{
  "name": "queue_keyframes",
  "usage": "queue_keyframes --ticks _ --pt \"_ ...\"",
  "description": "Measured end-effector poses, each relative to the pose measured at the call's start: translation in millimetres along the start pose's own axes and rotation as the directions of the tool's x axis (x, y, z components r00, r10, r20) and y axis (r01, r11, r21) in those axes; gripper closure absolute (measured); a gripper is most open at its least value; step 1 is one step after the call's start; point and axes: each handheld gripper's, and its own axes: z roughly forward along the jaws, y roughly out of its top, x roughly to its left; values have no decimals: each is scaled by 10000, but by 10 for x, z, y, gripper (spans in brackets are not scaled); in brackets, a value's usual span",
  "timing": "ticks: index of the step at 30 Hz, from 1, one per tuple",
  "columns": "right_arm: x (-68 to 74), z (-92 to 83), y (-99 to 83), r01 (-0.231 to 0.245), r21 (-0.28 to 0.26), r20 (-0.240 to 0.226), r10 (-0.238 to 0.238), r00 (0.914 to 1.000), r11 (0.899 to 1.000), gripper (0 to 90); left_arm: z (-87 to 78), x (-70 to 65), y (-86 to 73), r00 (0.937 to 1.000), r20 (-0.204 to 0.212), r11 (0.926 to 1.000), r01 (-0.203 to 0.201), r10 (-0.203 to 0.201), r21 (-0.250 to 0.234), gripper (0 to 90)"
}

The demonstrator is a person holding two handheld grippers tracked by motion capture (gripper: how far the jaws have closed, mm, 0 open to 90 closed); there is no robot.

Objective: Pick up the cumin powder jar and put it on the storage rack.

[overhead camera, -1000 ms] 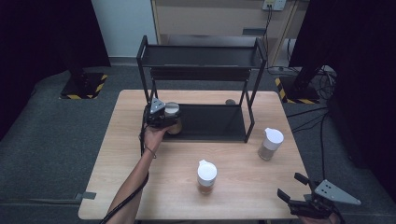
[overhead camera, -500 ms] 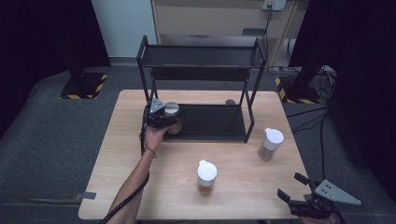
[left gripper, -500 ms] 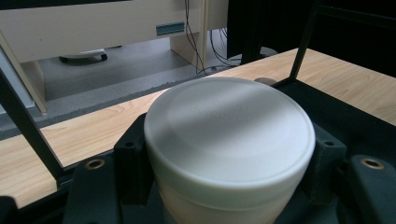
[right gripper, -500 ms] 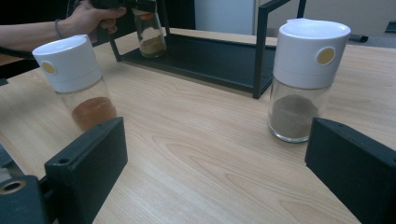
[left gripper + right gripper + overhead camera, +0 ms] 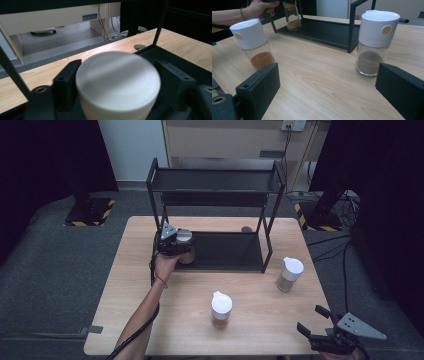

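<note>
Little has shifted but the left claw [image 5: 176, 241], whose jaws have just been opening around the white-capped glass spice jar [image 5: 117, 82], now flanking its cap loosely. Upright on the black metal rack's lower shelf [image 5: 230, 252], long axis vertical, it looks light, rigid, smooth and breakable; best gripped at the cap. The right claw [image 5: 320, 330] hangs open over the wooden counter [image 5: 260, 310].

left gripper [image 5: 176, 245] jaws just opened around jar [image 5: 117, 82] at left end of rack's bottom shelf [image 5: 225, 251]; jar between them, a sliver of gap at the right jaw, grip let go.
</note>
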Motion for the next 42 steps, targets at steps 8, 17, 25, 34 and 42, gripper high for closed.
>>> queue_keyframes --ticks 8,17,25,34,42 --pt "0 -2 0 9 -6 -11 -9 10000 10000 60 -65 -88 181 9998 26 9997 177 -177 -137 64" --pt "0 -1 1 18 0 -24 -18 10000 10000 60 -212 -131 401 9998 185 9999 119 -119 -2 18" --pt "1 2 3 48 8 -34 -48 10000 10000 60 -341 -96 527 9987 458 9993 197 -212 326 6" --pt "6 5 7 76 22 -50 -75 10000 10000 60 -584 -88 641 9953 951 9995 158 -183 275 5" --pt "11 7 11 107 39 -60 -107 9999 9999 60 -847 -115 692 9867 1628 9998 -75 41 201 6"
